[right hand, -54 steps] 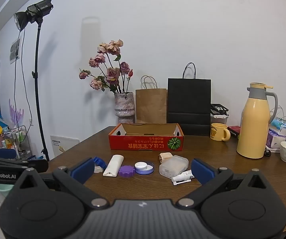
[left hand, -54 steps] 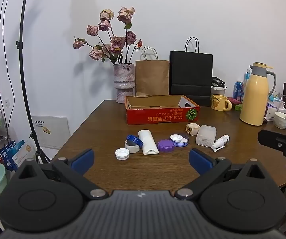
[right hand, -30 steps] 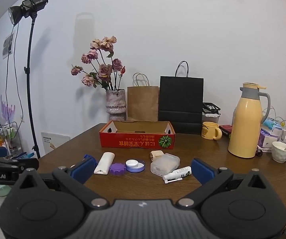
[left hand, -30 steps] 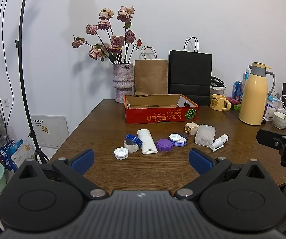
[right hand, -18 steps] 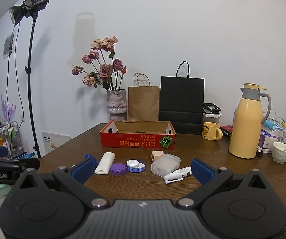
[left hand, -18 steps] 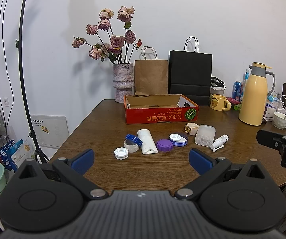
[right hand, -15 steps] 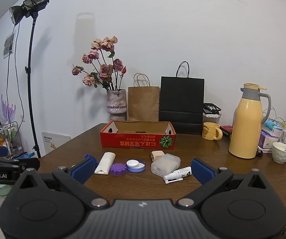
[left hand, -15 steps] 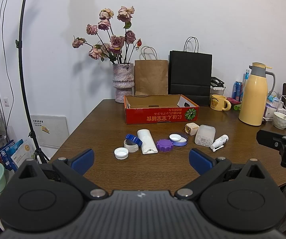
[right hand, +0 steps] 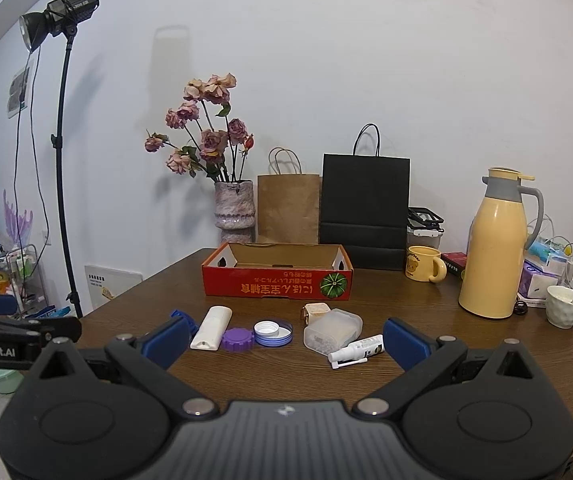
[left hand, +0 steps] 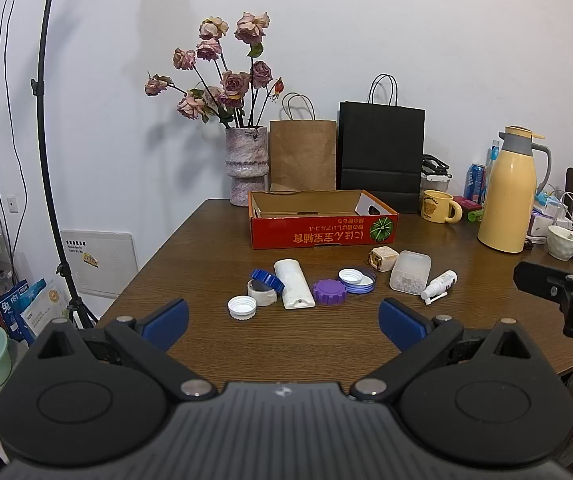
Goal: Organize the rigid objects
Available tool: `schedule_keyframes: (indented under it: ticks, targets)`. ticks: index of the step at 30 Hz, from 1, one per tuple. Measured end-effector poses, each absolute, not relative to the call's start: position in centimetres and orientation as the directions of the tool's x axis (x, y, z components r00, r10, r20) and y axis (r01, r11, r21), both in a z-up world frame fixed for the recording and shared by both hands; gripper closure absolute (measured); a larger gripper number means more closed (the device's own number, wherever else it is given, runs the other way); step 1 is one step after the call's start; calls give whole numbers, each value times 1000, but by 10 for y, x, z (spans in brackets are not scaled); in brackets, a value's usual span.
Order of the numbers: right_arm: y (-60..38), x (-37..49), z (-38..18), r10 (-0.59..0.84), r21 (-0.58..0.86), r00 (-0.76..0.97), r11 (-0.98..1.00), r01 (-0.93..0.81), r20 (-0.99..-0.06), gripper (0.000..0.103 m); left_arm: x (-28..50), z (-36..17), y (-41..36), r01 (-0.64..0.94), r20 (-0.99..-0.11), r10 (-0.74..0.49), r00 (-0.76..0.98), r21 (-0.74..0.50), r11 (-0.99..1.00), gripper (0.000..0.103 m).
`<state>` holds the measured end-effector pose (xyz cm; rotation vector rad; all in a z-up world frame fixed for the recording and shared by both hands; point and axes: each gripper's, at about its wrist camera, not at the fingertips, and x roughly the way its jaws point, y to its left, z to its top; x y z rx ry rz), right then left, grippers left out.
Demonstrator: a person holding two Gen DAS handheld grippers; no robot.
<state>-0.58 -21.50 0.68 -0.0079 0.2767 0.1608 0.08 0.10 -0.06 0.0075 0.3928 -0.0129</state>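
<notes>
Purple lid (left hand: 329,292) ahead of left tool (left hand: 282,322)

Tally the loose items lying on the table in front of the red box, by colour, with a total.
White: 4, flat white bottle, small white spray bottle, two white screw caps
Blue: 2, blue ridged cap, blue flat lid
Purple: 1, purple ridged lid
Clear or translucent: 2, clear plastic box, round translucent jar
Beige: 1, small beige box
Total: 10
</notes>
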Motion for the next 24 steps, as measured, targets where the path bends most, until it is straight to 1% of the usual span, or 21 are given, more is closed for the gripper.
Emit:
schedule_keyframes:
  ticks: [24]
  targets:
    - [-215,-6,7,157,16,949,987,-158,-272,0,3,-1,0,14,-381,-11,924,4,1000,0]
